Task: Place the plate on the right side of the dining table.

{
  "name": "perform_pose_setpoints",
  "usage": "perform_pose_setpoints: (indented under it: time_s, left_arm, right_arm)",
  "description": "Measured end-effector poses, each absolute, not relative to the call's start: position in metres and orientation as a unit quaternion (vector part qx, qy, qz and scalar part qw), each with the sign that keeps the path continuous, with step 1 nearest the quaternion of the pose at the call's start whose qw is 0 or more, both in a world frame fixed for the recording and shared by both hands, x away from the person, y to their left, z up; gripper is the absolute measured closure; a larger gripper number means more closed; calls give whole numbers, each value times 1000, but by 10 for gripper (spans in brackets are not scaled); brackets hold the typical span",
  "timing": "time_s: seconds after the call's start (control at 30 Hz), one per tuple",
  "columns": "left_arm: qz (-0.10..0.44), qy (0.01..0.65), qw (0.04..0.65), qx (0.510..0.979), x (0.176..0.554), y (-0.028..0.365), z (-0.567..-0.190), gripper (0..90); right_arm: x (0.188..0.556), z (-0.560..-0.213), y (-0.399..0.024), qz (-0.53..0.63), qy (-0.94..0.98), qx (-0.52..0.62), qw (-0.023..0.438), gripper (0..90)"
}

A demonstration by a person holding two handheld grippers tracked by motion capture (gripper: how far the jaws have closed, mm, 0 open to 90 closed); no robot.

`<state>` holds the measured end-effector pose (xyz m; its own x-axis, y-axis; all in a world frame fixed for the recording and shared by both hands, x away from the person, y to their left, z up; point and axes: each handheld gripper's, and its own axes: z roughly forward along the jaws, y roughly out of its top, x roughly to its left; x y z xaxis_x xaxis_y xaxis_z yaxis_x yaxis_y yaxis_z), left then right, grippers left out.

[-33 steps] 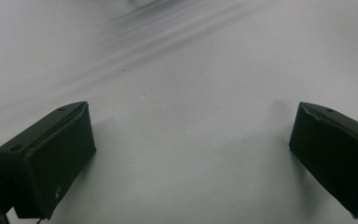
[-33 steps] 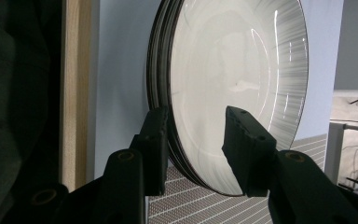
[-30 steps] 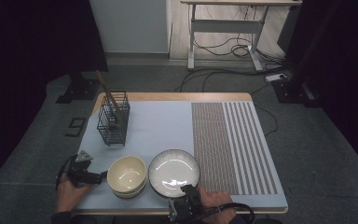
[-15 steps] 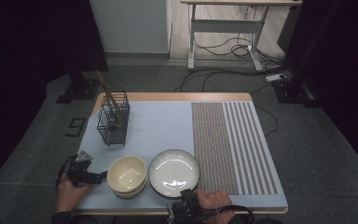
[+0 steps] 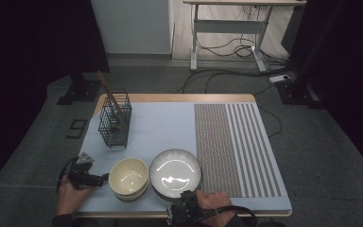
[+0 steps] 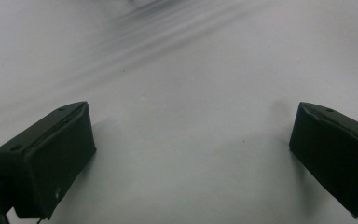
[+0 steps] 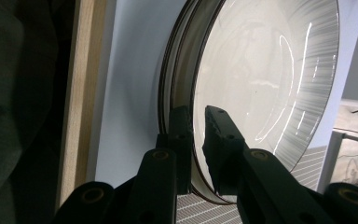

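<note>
The plate's [image 7: 261,84] near rim sits inside the right gripper [image 7: 199,122].

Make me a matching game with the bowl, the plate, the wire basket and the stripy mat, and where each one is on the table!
Things:
1. cream bowl
2. grey plate
3. black wire basket
4. stripy mat

Places:
A. far left part of the table, with sticks standing in it
B. right part of the table
C. near edge, its rim between the right gripper's jaws
D. near edge, beside the left gripper

Pairs: 1-D, 2-C, 3-A, 4-B
</note>
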<state>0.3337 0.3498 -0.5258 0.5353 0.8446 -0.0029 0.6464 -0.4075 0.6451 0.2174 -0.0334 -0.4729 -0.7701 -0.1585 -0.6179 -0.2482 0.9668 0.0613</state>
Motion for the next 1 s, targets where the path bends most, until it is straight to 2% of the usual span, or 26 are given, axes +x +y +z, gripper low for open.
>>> perform_pose_setpoints:
  time_s: [1.0]
  left_arm:
    - [164, 452, 301, 823, 334, 350, -526, 0]
  right_arm:
    - [233, -477, -22, 61, 947, -88, 302, 784]
